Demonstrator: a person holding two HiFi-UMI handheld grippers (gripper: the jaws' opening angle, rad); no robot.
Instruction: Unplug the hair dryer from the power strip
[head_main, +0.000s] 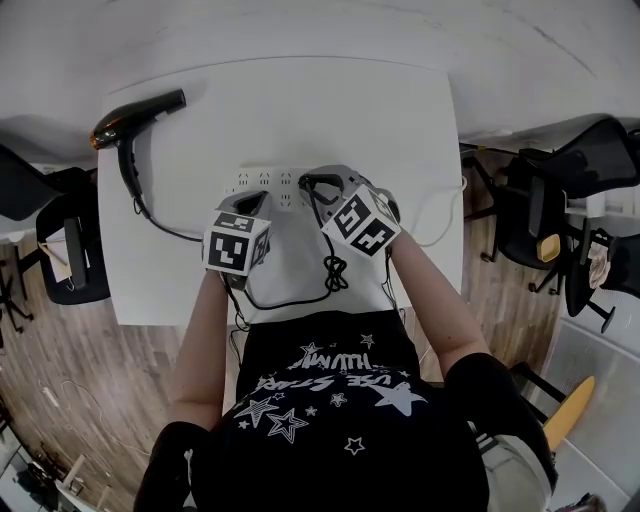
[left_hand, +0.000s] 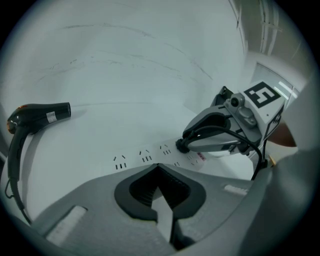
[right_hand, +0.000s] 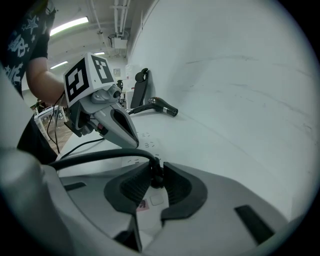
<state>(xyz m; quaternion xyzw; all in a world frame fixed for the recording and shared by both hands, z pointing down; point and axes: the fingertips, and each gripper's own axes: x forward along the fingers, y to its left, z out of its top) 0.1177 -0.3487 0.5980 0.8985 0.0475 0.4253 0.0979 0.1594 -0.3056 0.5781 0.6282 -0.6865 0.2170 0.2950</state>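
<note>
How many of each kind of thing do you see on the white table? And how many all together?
hair dryer: 1
power strip: 1
plug in the strip: 1
grippers: 2, the left gripper and the right gripper
Total: 5

The person is stretching both bare forearms forward, the left forearm (head_main: 200, 340) and the right forearm (head_main: 437, 300). The two grippers are standing close beside each other, both pointing forward and downward, with their marker cubes facing up. The left gripper (left_hand: 159, 166) is holding its jaws together at the tips and is gripping nothing. The right gripper (right_hand: 158, 168) is pressing its jaws on a black plug (right_hand: 157, 179) from both sides, its pads touching it.
</note>
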